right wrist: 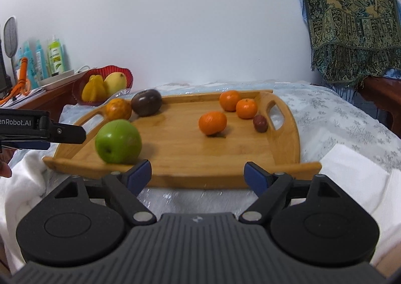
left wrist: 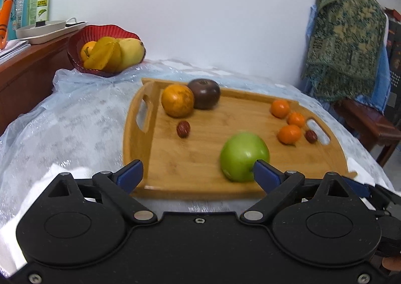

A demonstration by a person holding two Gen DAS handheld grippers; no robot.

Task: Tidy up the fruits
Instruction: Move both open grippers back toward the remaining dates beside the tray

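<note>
On the rectangular bamboo tray (right wrist: 288,148), the round green apple (right wrist: 117,141) sits at the near-left edge (slightly blurred). The left gripper (left wrist: 198,171) and right gripper (right wrist: 198,171) both gape wide, holding nothing, just short of the tray's near rim. Three small orange tangerines (right wrist: 213,123) cluster toward its right handle, leaving bare wood mid-tray.

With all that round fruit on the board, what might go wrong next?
The green apple sits near the wooden tray's front edge and looks blurred, perhaps rolling; a nudge from the open left gripper might push it off. The three small oranges lie close together beside a small dark fruit, so the open right gripper may knock neighbours while grabbing one.
</note>
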